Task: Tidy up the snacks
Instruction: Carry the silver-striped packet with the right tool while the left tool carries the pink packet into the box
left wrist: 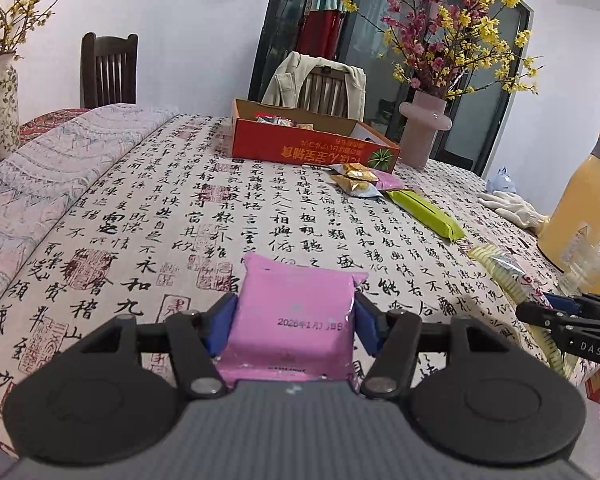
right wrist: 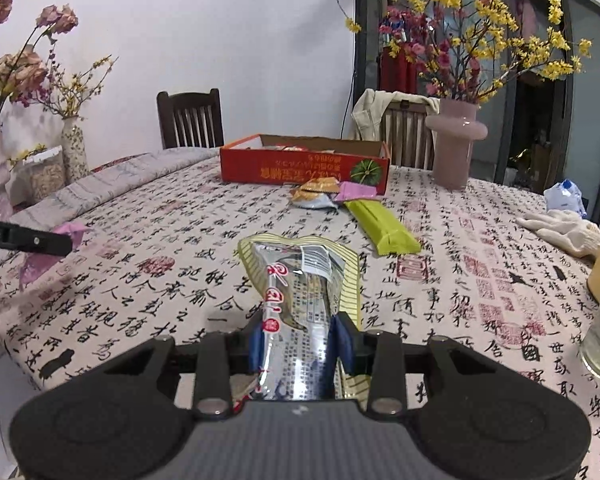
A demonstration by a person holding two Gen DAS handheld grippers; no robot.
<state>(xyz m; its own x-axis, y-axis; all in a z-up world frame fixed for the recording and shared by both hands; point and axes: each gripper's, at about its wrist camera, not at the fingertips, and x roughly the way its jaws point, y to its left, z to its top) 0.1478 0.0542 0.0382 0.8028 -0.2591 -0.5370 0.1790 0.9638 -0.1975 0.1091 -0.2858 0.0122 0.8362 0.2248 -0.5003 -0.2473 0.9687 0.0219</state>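
Soft, even indoor light, faint shadows, glare on the foil packet (right wrist: 300, 312), fisheye-bent dark corners.

The left gripper (left wrist: 295, 326) clamps a pink snack packet (left wrist: 294, 322) between blue fingers (left wrist: 220, 326) above the desk (left wrist: 140, 208); a red box (left wrist: 312, 148) sits beyond.

A table (right wrist: 148, 272) draped in calligraphy-print cloth carries, far ahead of the grippers, a red box (right wrist: 304, 169). Nearer lie small snack packets (right wrist: 315, 195) and a green bar (right wrist: 382, 225); right, a white glove (right wrist: 564, 230).
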